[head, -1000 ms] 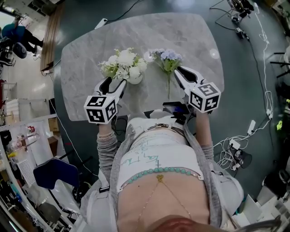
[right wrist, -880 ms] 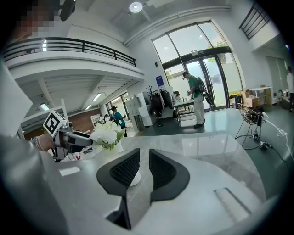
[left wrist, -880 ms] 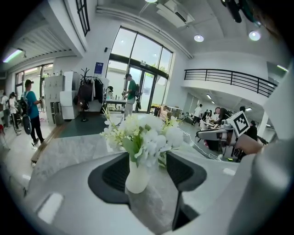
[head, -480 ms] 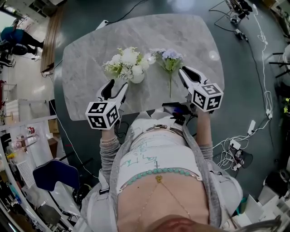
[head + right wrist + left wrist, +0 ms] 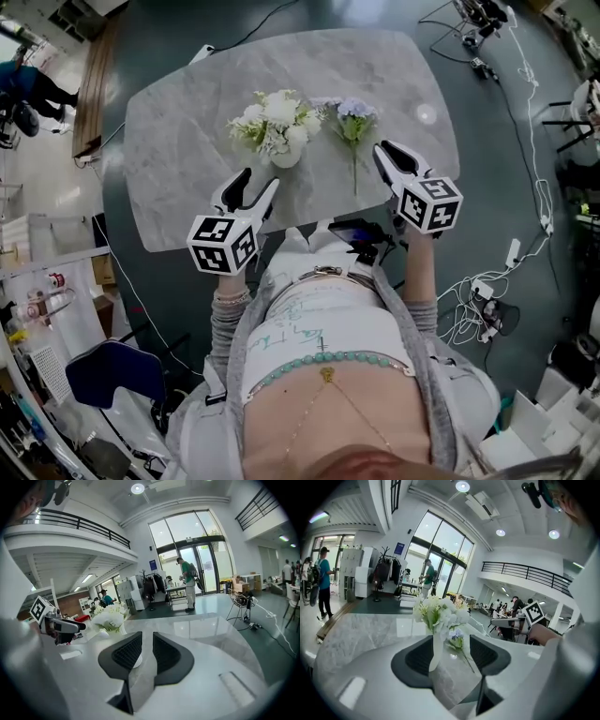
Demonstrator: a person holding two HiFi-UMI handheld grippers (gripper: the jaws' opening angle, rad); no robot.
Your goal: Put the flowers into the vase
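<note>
A white vase [image 5: 285,157] holding white flowers [image 5: 274,120] stands on the marble table [image 5: 178,141]. Just right of it a blue flower [image 5: 354,112] lies flat, its stem pointing toward me. My left gripper [image 5: 255,186] is open and empty, a short way in front of the vase. In the left gripper view the vase [image 5: 435,648] and blue flower [image 5: 456,638] show between the wide jaws of that gripper [image 5: 451,654]. My right gripper [image 5: 397,156] hovers right of the stem. Its jaws stand a narrow gap apart around nothing in the right gripper view [image 5: 147,651].
The table's near edge [image 5: 309,217] lies just below both grippers. Cables [image 5: 539,187] trail over the floor at the right, and a dark chair [image 5: 112,370] stands at the lower left. People [image 5: 190,581] stand far off near the glass doors.
Both grippers have drawn back a little toward me, away from the vase and the blue flower. The left one also shifted right. The flowers and vase have not moved.
</note>
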